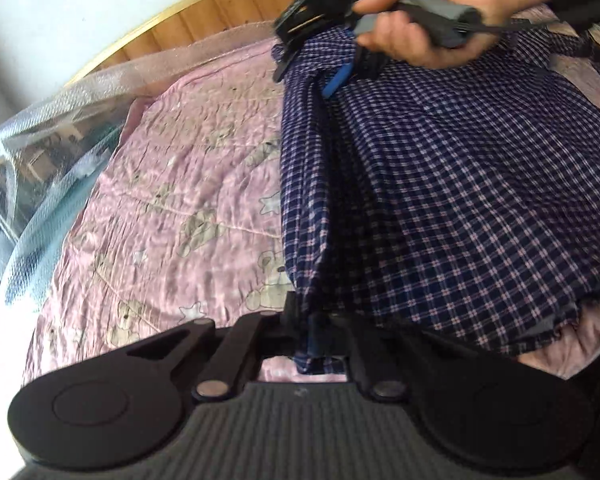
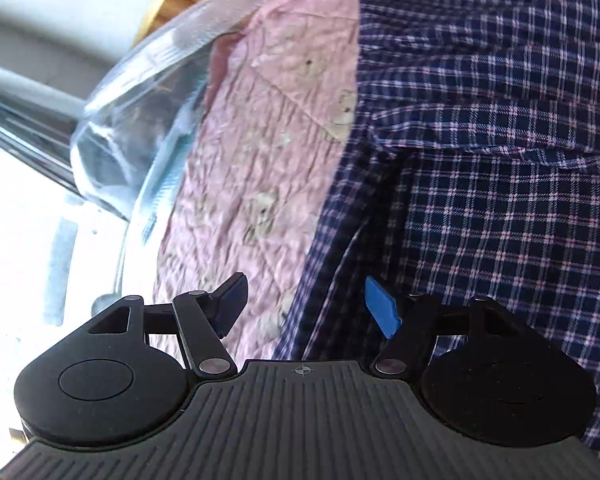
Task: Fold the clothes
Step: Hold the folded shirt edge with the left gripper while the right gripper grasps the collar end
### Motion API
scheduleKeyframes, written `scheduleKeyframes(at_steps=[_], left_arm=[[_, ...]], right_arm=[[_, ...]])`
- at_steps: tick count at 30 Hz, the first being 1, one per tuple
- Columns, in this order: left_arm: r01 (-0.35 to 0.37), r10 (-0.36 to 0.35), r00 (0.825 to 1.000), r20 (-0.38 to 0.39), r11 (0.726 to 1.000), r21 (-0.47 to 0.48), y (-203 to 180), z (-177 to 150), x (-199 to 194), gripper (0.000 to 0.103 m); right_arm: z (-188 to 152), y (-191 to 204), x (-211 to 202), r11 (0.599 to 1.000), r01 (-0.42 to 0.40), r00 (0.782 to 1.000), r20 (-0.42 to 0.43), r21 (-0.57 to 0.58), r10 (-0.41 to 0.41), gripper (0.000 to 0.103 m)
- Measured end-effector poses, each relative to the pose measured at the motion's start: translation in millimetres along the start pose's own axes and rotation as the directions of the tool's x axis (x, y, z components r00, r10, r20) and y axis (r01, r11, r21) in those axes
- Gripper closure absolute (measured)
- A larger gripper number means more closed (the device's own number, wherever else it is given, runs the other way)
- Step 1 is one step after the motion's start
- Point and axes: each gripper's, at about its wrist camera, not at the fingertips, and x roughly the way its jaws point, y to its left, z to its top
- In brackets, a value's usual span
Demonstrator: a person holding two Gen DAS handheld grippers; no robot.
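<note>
Both grippers are black, with round pivot discs, silver rivets and a ribbed grey deck; the right gripper (image 2: 304,308) carries blue pads. A bare hand (image 1: 448,4) wraps a grey handle.

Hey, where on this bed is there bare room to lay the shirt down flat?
Free patch: the pink quilt, bordered by the clear netting, the wooden headboard and the plaid shirt. Crowded: the shirt's side, where the left claw pinches its near edge and the open right claw straddles its far edge.
</note>
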Motion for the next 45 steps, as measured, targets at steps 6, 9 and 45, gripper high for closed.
scheduleKeyframes(at_steps=[6, 9, 45], left_arm=[[0.045, -0.041, 0.997, -0.058, 0.997, 0.065, -20, -15, 27, 0.099], [0.107, -0.105, 0.990, -0.091, 0.994, 0.021, -2, -22, 18, 0.098], [0.469, -0.550, 0.834, -0.045, 0.750, -0.466, 79, 4, 82, 0.089]], right_arm=[[12, -16, 25, 0.995, 0.096, 0.995, -0.029, -0.010, -0.096, 0.103], [11, -11, 24, 0.991, 0.107, 0.994, -0.031, -0.079, -0.109, 0.103], [209, -38, 45, 0.768, 0.393, 0.917, 0.160, -0.506, -0.364, 0.103]])
